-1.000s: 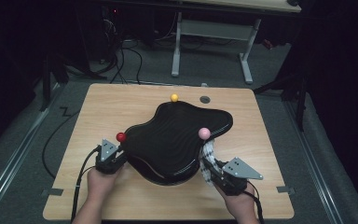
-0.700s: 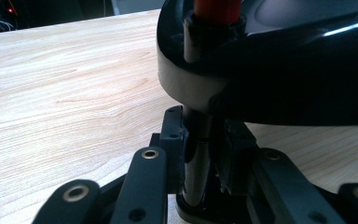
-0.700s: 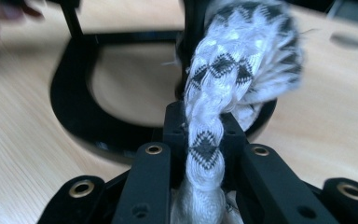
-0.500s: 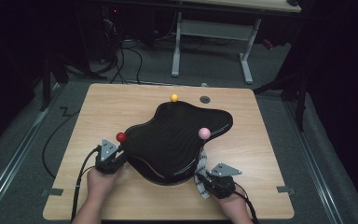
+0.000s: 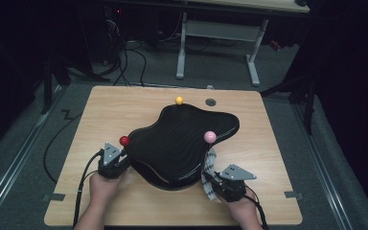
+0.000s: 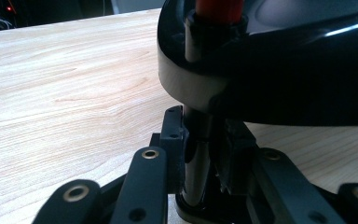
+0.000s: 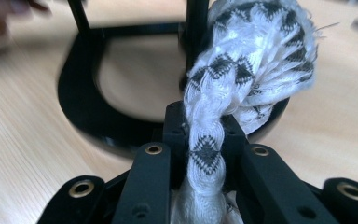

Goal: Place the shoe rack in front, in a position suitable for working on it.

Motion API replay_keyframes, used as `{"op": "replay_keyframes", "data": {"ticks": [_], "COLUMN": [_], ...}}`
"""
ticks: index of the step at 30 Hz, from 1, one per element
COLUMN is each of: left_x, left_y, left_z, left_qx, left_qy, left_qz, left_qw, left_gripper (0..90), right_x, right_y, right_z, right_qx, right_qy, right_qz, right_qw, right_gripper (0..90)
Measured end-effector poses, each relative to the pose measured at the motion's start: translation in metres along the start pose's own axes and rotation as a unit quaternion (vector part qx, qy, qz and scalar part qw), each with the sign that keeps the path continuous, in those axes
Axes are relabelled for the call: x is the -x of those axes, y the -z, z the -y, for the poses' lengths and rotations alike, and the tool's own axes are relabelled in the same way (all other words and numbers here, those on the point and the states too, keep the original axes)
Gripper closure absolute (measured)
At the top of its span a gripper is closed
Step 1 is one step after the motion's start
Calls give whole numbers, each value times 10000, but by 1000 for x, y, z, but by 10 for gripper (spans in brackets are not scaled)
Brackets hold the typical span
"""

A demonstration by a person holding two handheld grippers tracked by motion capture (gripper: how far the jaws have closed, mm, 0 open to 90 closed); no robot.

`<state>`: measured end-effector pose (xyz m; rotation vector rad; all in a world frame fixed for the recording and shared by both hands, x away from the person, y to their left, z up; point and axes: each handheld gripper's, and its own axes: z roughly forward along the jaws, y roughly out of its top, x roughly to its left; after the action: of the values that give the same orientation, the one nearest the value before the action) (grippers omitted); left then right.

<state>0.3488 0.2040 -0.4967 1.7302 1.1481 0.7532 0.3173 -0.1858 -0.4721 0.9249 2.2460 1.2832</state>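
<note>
The left gripper (image 5: 116, 162) pinches the red-knobbed post (image 6: 196, 135) at the left edge of the black wavy-topped stand (image 5: 182, 141), near the table's (image 5: 124, 103) front edge. The right gripper (image 5: 215, 184) pinches a white-and-black woven rope (image 7: 214, 140) just beside the stand's front right edge. The rope runs up from the jaws toward the pink-knobbed post (image 5: 210, 137), which stands nearest the right gripper.

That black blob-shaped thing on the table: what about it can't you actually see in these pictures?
- Underside of the black top: high view, hidden by the top itself.
- Post under the red ball: left gripper view, its lower end hidden between the left hand-held gripper jaws.
- Base ring: right gripper view, blurred, partly behind the rope in the right hand-held gripper.
</note>
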Motion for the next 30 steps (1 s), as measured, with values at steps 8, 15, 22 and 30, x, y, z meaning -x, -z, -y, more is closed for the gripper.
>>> {"op": "replay_keyframes", "data": {"ticks": [8, 15, 22, 30], "left_x": [0, 0, 0, -1], "left_y": [0, 0, 0, 0], "left_z": [0, 0, 0, 0], "left_qx": [4, 1, -1, -3], "left_qy": [10, 12, 20, 28], "left_qz": [2, 11, 20, 28], "left_qw": [10000, 10000, 10000, 10000], "left_gripper": [741, 741, 741, 741], "right_x": [-7, -13, -8, 6], "right_y": [39, 45, 29, -9], "right_z": [-40, -47, -32, 8], "right_qx": [1056, 1326, 960, -85], "right_qy": [208, 256, 199, -152], "right_qz": [146, 177, 84, -259], "right_qw": [9941, 9907, 9952, 9995], "right_gripper": [792, 793, 795, 797]}}
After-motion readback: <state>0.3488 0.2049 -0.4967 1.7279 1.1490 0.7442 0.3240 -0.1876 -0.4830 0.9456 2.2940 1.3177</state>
